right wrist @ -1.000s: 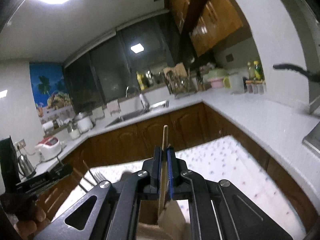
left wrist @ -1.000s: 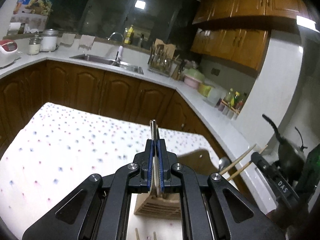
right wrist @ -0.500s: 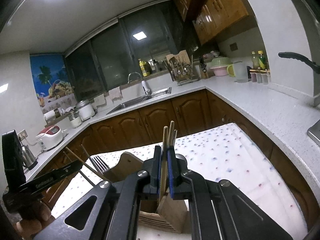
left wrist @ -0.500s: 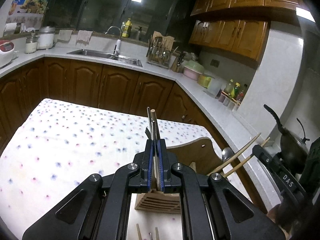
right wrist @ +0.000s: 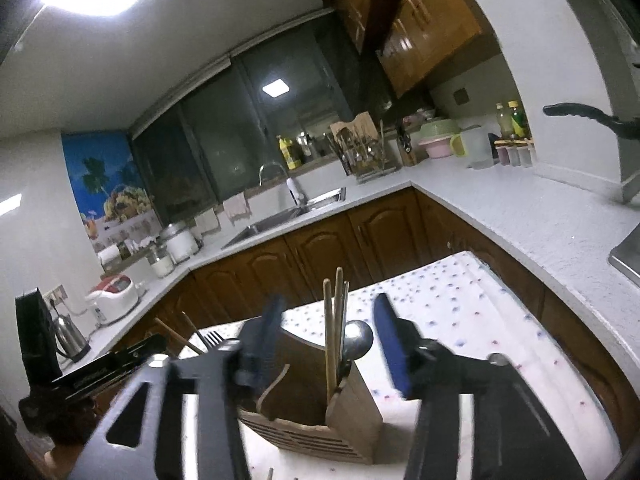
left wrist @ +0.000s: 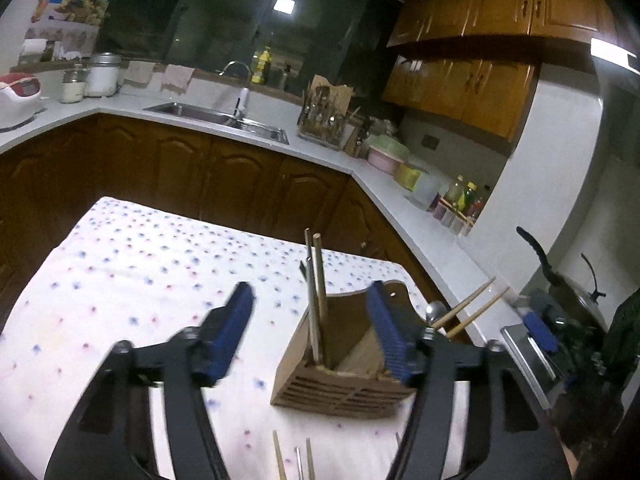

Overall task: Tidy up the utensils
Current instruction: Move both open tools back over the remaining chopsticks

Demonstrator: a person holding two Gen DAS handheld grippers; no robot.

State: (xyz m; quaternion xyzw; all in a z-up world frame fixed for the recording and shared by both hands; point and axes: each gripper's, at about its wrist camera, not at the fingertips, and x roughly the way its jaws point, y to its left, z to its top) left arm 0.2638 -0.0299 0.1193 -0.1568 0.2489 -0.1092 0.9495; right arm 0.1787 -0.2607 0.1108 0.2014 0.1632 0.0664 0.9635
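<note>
A wooden utensil holder (left wrist: 340,376) stands on the dotted tablecloth (left wrist: 132,280). In the left wrist view a metal utensil and a wooden chopstick (left wrist: 318,296) stand upright in its left slot, and my left gripper (left wrist: 312,336) is open around them, touching nothing. In the right wrist view the holder (right wrist: 320,412) has chopsticks (right wrist: 334,320) and a spoon (right wrist: 358,340) standing in its right slot. My right gripper (right wrist: 332,348) is open around them. A fork (right wrist: 212,338) and chopsticks stand at the holder's left.
More utensil ends (left wrist: 296,460) lie on the cloth at the near edge. White counters (left wrist: 420,232) run around behind and to the right, with a sink (left wrist: 224,118), a utensil rack (left wrist: 326,120), bottles and a pan (left wrist: 560,276). A kettle (right wrist: 72,332) stands left.
Both grippers went from shut on upright utensils to open. The utensils now stand free in the holder. Both grippers tilted down, so the holder shows more.
</note>
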